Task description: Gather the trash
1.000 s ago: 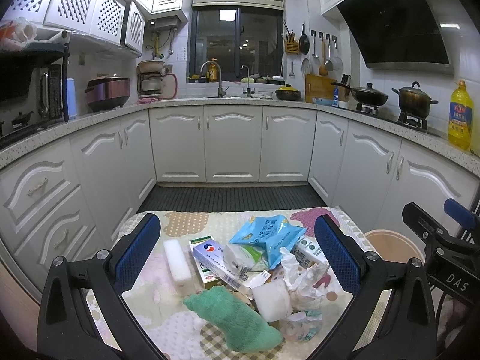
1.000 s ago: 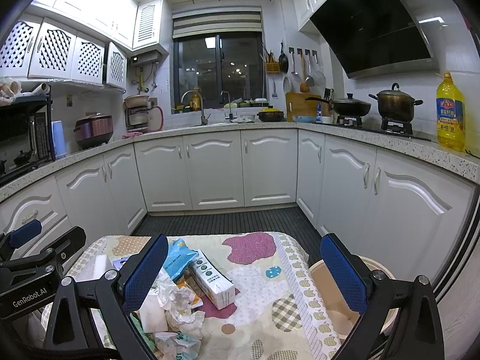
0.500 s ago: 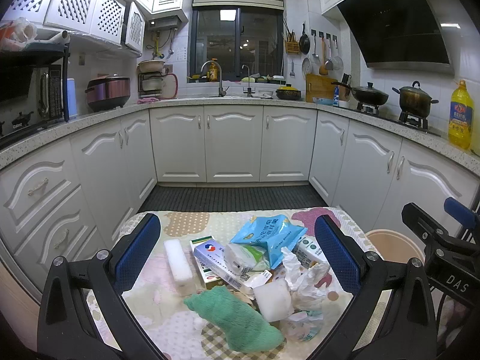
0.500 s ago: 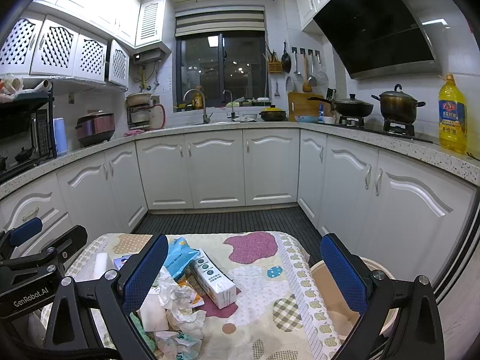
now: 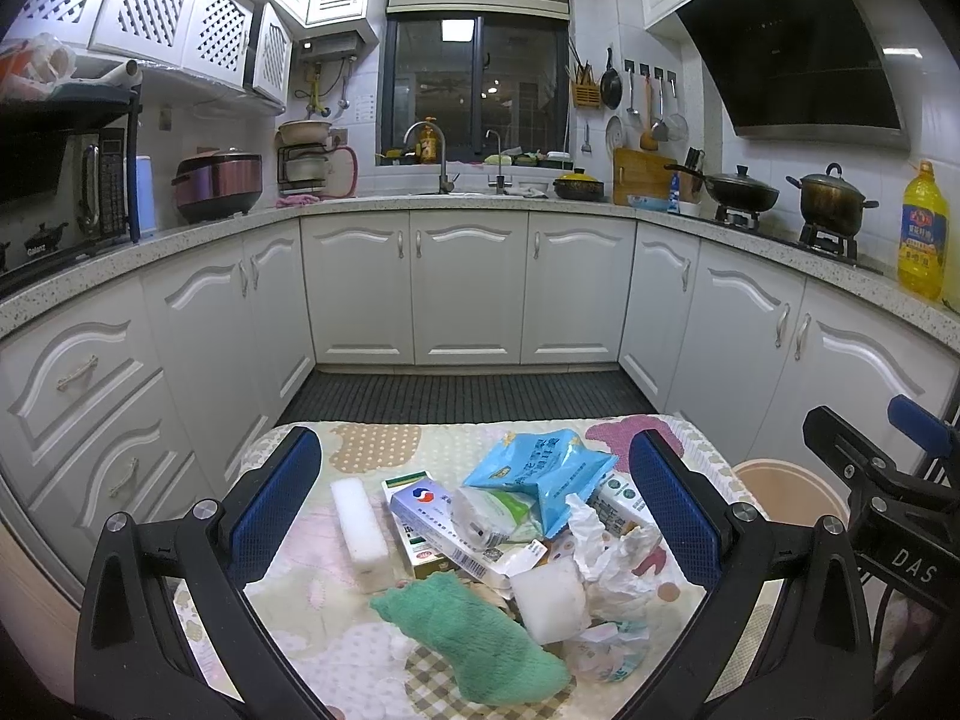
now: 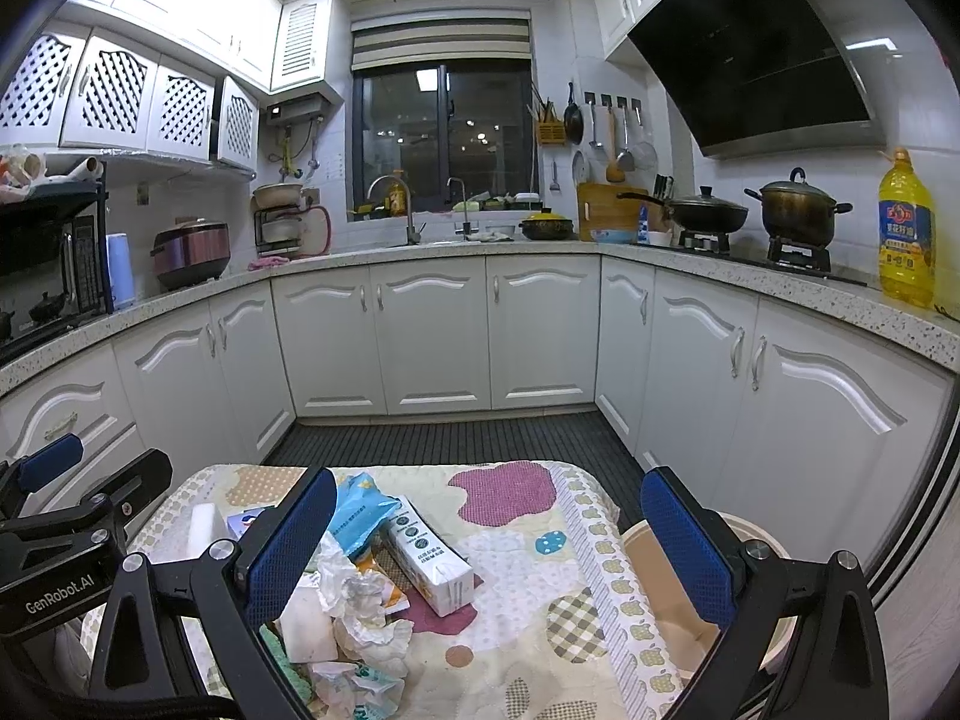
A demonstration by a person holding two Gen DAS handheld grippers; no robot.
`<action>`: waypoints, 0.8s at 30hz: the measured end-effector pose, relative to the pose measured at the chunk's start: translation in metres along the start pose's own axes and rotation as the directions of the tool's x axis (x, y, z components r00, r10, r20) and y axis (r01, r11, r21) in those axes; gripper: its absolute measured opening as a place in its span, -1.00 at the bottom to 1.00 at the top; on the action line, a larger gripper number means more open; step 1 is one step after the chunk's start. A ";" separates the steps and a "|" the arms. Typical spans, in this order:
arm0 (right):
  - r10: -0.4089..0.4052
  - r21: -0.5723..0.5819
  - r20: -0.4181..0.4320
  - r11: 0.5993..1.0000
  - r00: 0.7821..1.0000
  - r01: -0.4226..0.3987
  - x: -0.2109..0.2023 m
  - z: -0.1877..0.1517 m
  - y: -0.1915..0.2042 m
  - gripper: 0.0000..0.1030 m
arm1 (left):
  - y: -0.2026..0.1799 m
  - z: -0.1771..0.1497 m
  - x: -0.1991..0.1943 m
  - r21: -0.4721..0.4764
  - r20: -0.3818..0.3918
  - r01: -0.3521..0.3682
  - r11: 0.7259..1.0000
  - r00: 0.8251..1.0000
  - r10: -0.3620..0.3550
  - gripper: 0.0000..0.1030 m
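Observation:
A heap of trash lies on a small table covered by a patterned cloth (image 5: 372, 444): a blue snack bag (image 5: 540, 471), a toothpaste-style box (image 5: 432, 516), crumpled tissue (image 5: 606, 552), a white foam block (image 5: 359, 525), a white cube (image 5: 552, 597) and a green cloth (image 5: 474, 636). My left gripper (image 5: 474, 516) hovers open above the heap, holding nothing. My right gripper (image 6: 489, 552) is open too, over the table's right half, with a milk carton (image 6: 429, 555) and crumpled tissue (image 6: 360, 606) between its fingers' span. A tan bin (image 6: 666, 594) stands by the table's right edge.
White kitchen cabinets (image 5: 468, 288) wrap around on three sides, with a dark mat (image 5: 468, 396) on the floor beyond the table. A yellow oil bottle (image 5: 923, 234), pots and a rice cooker (image 5: 219, 183) sit on the counters. The right gripper's body (image 5: 888, 498) shows at the left view's right edge.
The right gripper's view has shifted slightly; the trash and the left gripper have stayed put. Both grippers remain open.

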State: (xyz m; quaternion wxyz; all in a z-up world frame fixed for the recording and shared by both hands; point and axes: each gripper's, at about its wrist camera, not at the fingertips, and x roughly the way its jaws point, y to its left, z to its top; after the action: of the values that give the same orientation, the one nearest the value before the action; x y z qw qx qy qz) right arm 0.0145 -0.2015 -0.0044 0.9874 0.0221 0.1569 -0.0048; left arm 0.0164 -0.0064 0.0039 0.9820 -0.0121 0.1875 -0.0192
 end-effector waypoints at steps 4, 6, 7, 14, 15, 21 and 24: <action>0.000 0.000 -0.001 1.000 1.000 0.000 0.000 0.000 0.000 0.96 | 0.000 0.000 0.000 -0.001 -0.001 -0.001 1.000 1.000 0.001 0.99; 0.000 -0.002 -0.001 1.000 1.000 0.000 0.000 0.000 0.001 0.96 | 0.001 0.000 0.000 -0.001 -0.001 -0.001 1.000 1.000 0.001 0.99; 0.001 -0.003 -0.002 1.000 1.000 -0.001 0.000 0.000 0.001 0.96 | 0.001 0.000 0.000 -0.001 -0.001 0.000 1.000 1.000 0.000 0.99; 0.006 -0.008 -0.012 1.000 1.000 -0.006 0.002 -0.001 0.002 0.96 | 0.002 -0.001 0.000 0.000 -0.003 0.000 1.000 1.000 0.000 0.99; 0.007 -0.010 -0.014 1.000 1.000 -0.007 0.003 -0.002 0.003 0.96 | 0.003 -0.002 0.000 0.001 -0.004 -0.001 1.000 1.000 0.001 0.99; 0.020 -0.014 -0.015 1.000 1.000 -0.020 0.004 -0.005 0.004 0.96 | 0.009 -0.008 0.002 -0.004 -0.016 -0.003 1.000 1.000 0.003 0.99; 0.020 -0.028 -0.025 0.999 0.999 -0.020 0.005 -0.004 0.005 0.96 | 0.009 -0.010 0.006 -0.006 -0.026 -0.007 1.000 1.000 0.007 0.99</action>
State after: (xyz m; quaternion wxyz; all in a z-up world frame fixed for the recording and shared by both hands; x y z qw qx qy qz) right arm 0.0185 -0.1958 -0.0096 0.9855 0.0098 0.1690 0.0076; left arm 0.0181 0.0025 -0.0078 0.9795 -0.0143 0.2005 -0.0153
